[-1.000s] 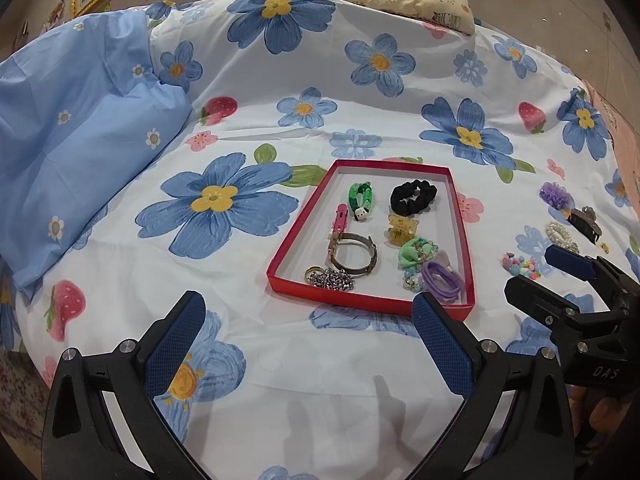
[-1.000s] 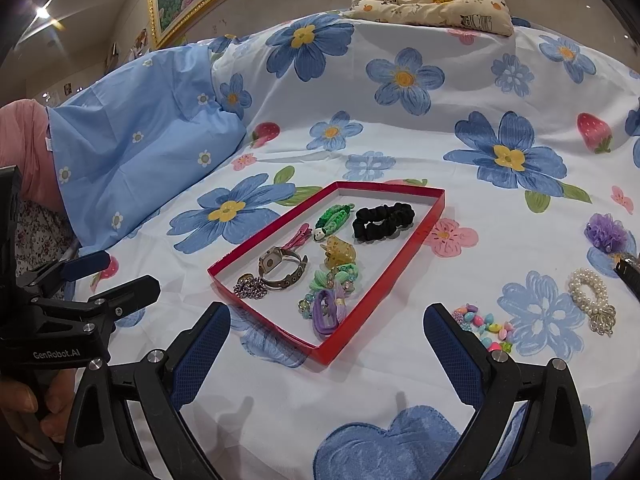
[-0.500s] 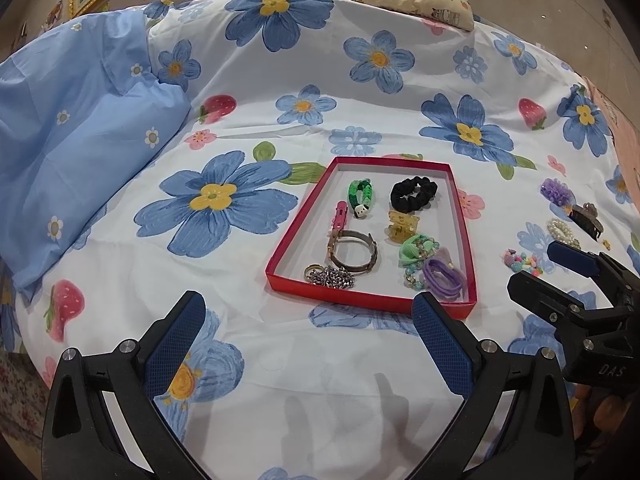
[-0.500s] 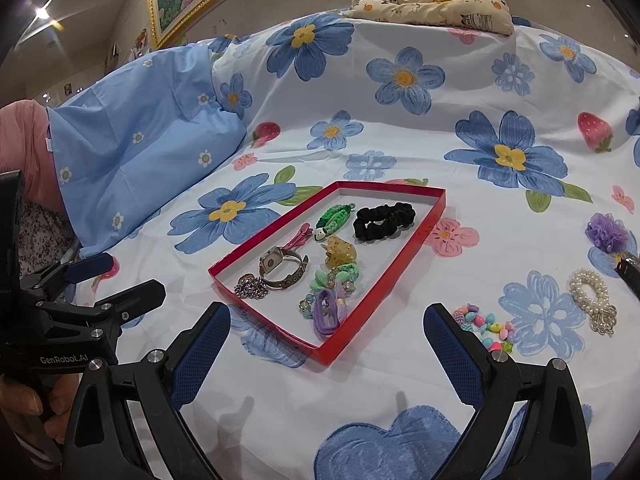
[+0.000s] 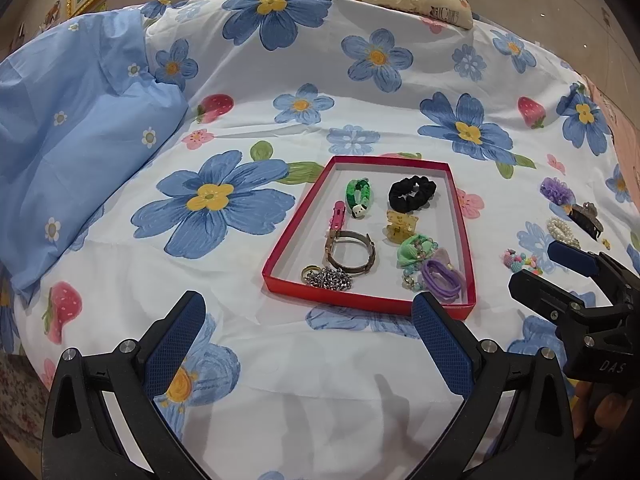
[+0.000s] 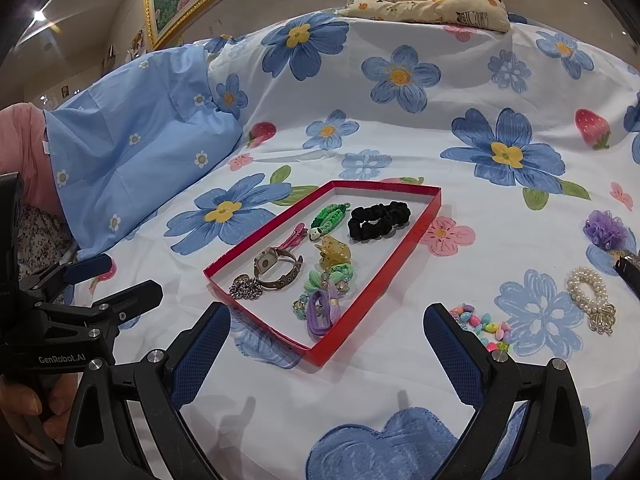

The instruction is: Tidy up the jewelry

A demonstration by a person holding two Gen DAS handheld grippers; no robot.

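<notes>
The things not yet sorted lie on the flowered bed sheet (image 6: 460, 360) to the right of the red tray (image 6: 382, 276): a coloured bead bracelet (image 6: 482, 326), a pearl bracelet (image 6: 586, 290), a purple fabric flower (image 6: 606, 228) and a dark claw clip (image 5: 586, 218). The bead bracelet is nearest to the right tool (image 6: 326, 354); I judge it light, limp and a little slippery, so it is best pinched across one side of the loop, low against the soft sheet, which will give under the tips. The pearl one looks elastic and rounder and may roll. In the tray already lie a black scrunchie (image 6: 378, 220), a watch (image 6: 276, 268) and a chain (image 6: 244, 288). Both tools are wide open and empty, hovering above the near edge of the bed, the left tool (image 5: 308, 346) facing the tray, each pointing forward and slightly down.
</notes>
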